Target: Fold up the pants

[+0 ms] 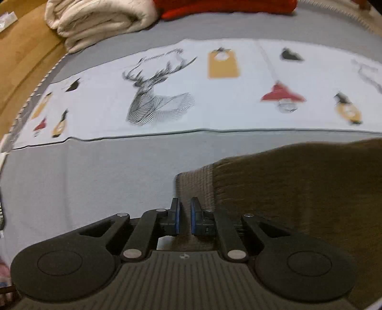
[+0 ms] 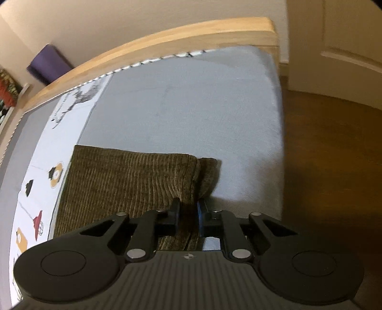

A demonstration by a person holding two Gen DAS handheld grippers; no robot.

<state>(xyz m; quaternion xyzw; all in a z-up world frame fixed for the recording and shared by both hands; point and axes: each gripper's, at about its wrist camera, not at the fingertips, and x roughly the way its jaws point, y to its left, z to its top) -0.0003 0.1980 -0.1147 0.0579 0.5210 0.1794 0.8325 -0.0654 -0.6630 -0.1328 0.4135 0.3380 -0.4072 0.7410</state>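
Observation:
Brown corduroy pants (image 1: pixel 298 190) lie on a grey bed sheet (image 1: pixel 83 178). In the left wrist view my left gripper (image 1: pixel 184 214) is shut on the pants' ribbed band (image 1: pixel 195 186) at their left end. In the right wrist view the pants (image 2: pixel 124 181) lie folded to the left. My right gripper (image 2: pixel 188 214) is shut on a bunched corner of the pants (image 2: pixel 203 176) near the sheet's front edge.
A white printed cloth with a deer and lamps (image 1: pixel 167 95) lies beyond the pants. A folded cream blanket (image 1: pixel 95 21) and a red item (image 1: pixel 226 7) sit at the far side. A wooden bed frame (image 2: pixel 167 40) borders the mattress; wooden floor (image 2: pixel 334 167) lies right.

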